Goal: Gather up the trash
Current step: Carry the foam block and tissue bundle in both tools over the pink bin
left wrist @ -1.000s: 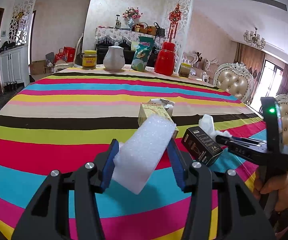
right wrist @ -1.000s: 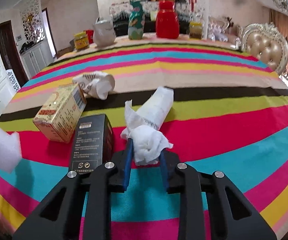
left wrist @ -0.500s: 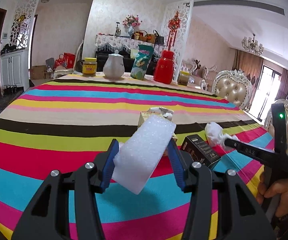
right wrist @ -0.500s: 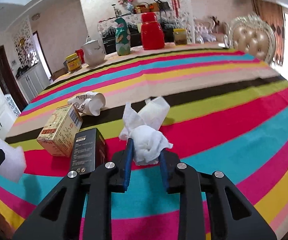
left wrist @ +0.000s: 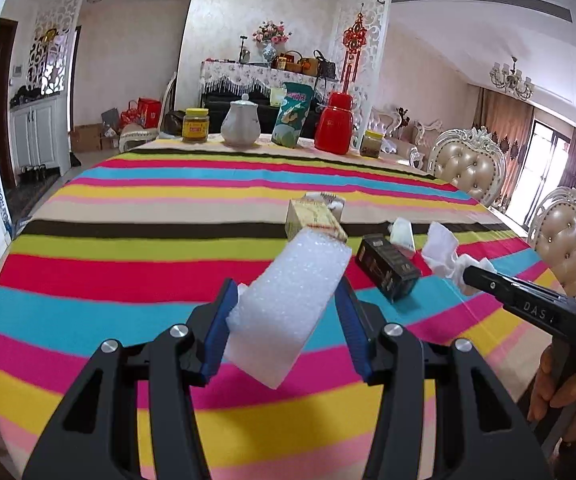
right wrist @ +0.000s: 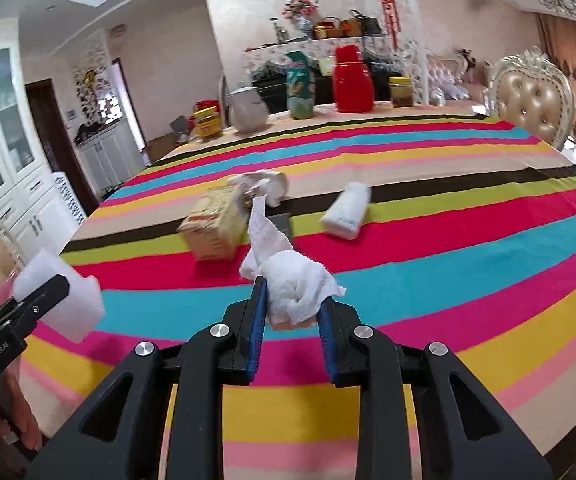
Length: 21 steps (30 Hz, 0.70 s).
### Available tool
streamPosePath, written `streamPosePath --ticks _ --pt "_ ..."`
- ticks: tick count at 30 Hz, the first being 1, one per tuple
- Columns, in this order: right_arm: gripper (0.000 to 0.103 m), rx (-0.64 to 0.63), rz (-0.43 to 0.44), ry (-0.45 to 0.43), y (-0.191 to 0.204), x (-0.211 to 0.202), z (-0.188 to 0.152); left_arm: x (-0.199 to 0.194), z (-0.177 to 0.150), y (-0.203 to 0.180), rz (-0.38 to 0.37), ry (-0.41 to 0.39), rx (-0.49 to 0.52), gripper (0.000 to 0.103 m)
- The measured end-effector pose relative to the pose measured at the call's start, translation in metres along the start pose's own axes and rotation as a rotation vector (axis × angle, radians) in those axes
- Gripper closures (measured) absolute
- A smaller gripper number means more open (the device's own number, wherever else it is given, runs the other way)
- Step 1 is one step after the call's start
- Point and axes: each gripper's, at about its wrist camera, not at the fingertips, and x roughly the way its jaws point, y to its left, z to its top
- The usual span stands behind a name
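Note:
My left gripper (left wrist: 285,286) is shut on a white foam block (left wrist: 299,276) and holds it tilted above the striped tablecloth (left wrist: 128,264). A crumpled white tissue (right wrist: 291,280) is pinched in my right gripper (right wrist: 292,296), clear of the cloth. In the left wrist view the right gripper (left wrist: 471,274) shows at the right with the tissue (left wrist: 441,250). On the table lie a yellow carton (left wrist: 313,220), a black box (left wrist: 387,268), a crushed paper cup (left wrist: 327,199) and a white paper roll (right wrist: 347,210). The tissue hides most of the black box in the right wrist view.
At the table's far edge stand a yellow-lidded jar (left wrist: 196,124), a white teapot (left wrist: 240,124), a green bag (left wrist: 292,120), a red thermos (left wrist: 333,126) and a small jar (left wrist: 369,144). Padded chairs (left wrist: 467,170) line the right side. A hand (left wrist: 559,392) grips the right tool.
Both grippers have drawn back from the trash pile toward the near edge. The right one has carried the tissue up and away from the white roll. The foam block stays gripped.

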Motion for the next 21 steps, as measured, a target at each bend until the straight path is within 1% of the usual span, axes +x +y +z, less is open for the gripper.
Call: streamPosePath --ticks 4,9,11,16,21 --pt "0.078 -0.039 0.033 -0.006 0.018 -0.014 -0.013 -0.021 -0.014 0.005 0.004 -0.010 -0.002 0.054" --pt "0.078 -0.041 0.070 -0.026 0.033 -0.028 -0.022 -0.045 -0.027 0.010 0.002 -0.037 0.007 0.054" --pt "0.078 -0.038 0.088 -0.021 0.038 -0.031 -0.026 -0.051 -0.031 0.013 0.004 -0.039 0.008 0.054" --pt "0.078 -0.066 0.114 0.004 0.056 -0.031 -0.034 -0.057 -0.036 0.023 -0.004 -0.025 -0.001 0.054" --pt "0.078 -0.101 0.147 0.012 0.080 -0.031 -0.036 -0.068 -0.033 0.036 0.015 -0.049 0.000 0.054"
